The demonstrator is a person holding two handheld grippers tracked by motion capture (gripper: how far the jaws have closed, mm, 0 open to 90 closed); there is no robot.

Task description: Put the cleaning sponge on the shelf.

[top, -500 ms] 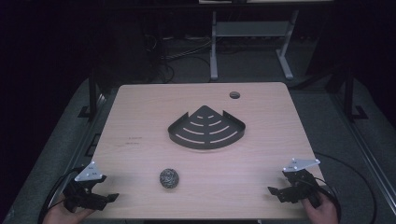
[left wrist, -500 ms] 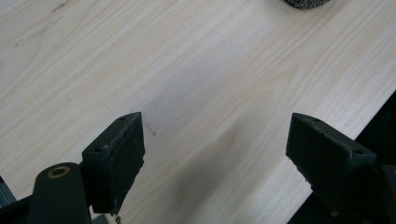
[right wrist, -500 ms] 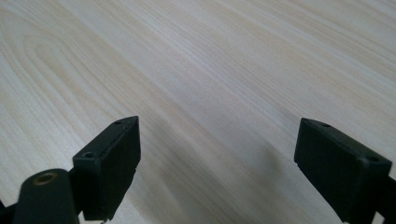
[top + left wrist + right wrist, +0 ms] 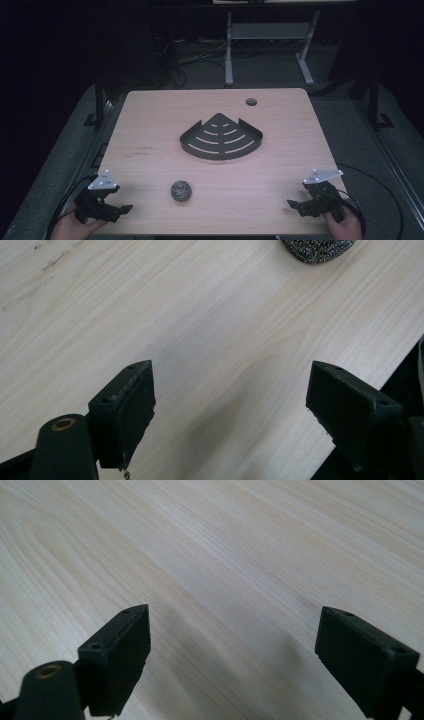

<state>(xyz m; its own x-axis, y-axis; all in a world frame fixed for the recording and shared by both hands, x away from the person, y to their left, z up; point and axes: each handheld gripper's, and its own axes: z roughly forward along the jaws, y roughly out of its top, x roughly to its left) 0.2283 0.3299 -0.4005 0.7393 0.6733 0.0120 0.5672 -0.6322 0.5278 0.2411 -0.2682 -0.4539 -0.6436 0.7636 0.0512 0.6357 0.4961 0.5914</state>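
Observation:
A dark fan-shaped slotted tray lies in the middle of the light wooden table. A round steel-wool scrubber sits near the front edge, and its lower rim shows at the top of the left gripper view. My left gripper rests open at the front left corner, to the left of the scrubber, jaws wide apart over bare wood. My right gripper is open at the front right corner, with nothing between its jaws.
A small round hole is at the table's far right. Behind the table stands a grey metal frame with cables on the dark floor. The table's front edge runs close beside the left gripper.

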